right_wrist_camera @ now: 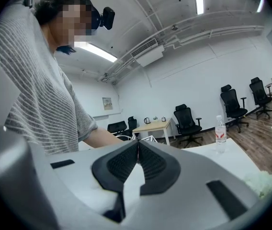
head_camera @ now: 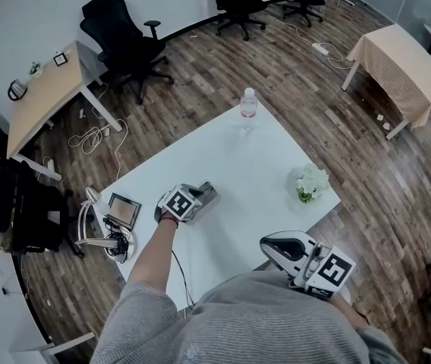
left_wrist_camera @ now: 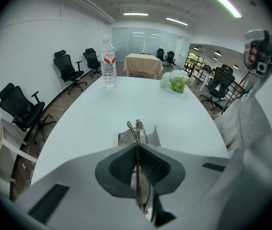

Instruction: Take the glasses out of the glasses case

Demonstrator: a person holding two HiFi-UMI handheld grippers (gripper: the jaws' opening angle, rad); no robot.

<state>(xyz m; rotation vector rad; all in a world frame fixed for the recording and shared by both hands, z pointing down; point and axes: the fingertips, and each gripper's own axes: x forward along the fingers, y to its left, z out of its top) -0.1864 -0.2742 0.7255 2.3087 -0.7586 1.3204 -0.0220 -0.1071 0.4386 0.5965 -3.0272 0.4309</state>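
Observation:
In the left gripper view, thin wire-framed glasses (left_wrist_camera: 135, 128) stand edge-on between the jaws, part of a lens showing. My left gripper (left_wrist_camera: 137, 145) is shut on them, just above the white table (left_wrist_camera: 102, 114). The head view shows that left gripper (head_camera: 211, 191) over the table's near-left part; the glasses are too small to make out there. My right gripper (head_camera: 267, 243) hangs at the table's front edge, close to the person's body. In its own view the right gripper (right_wrist_camera: 138, 146) is shut with nothing between its pads. No glasses case shows in any view.
A water bottle (head_camera: 248, 105) stands near the table's far edge and a small bunch of white flowers (head_camera: 309, 182) near its right edge. Office chairs (head_camera: 124, 40), a wooden desk (head_camera: 45, 97) and a cloth-covered table (head_camera: 397, 63) stand on the wood floor around.

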